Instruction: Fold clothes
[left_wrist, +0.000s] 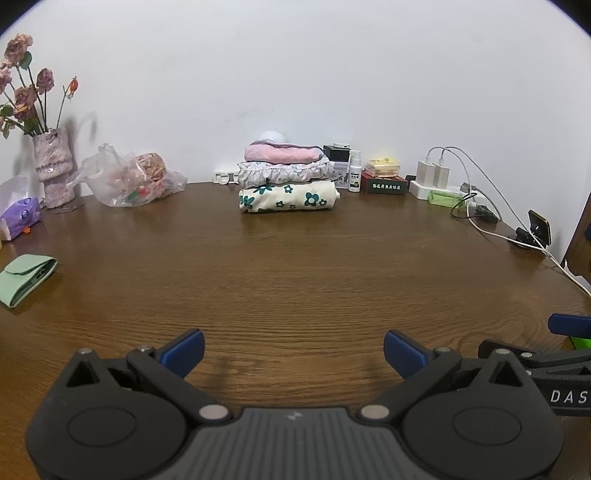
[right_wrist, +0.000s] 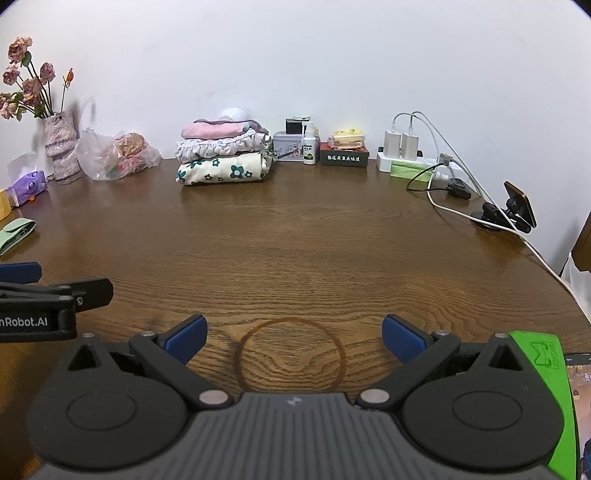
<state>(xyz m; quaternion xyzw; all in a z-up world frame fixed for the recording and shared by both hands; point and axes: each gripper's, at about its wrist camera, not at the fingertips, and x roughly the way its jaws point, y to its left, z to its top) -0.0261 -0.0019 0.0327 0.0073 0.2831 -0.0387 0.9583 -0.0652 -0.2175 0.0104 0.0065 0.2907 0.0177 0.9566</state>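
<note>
At 12 o'clock from your left gripper (left_wrist: 293, 349), against the white wall, sits the stack of folded clothes (left_wrist: 288, 177) on the wooden table (left_wrist: 295, 266): 3 pieces, a cream one with green flowers at the bottom, a pale ruffled one in the middle and a pink one on top. Your left gripper's jaws are spread wide with nothing between the blue fingertips (left_wrist: 186, 350), only bare wood. Your right gripper (right_wrist: 293, 338) is likewise released, its jaws apart over a dark ring mark (right_wrist: 291, 354) in the grain; from it the stack lies at about 11 o'clock. Both grippers are well apart from the clothes. At 10 o'clock in the left view stand a vase of dried roses (left_wrist: 51, 162) and a clear plastic bag (left_wrist: 129, 177); at 9 o'clock lies a folded green pouch (left_wrist: 26, 278). At 1 o'clock are small boxes, a white spray bottle (left_wrist: 354, 173) and chargers (left_wrist: 434, 173) with trailing cables.
</note>
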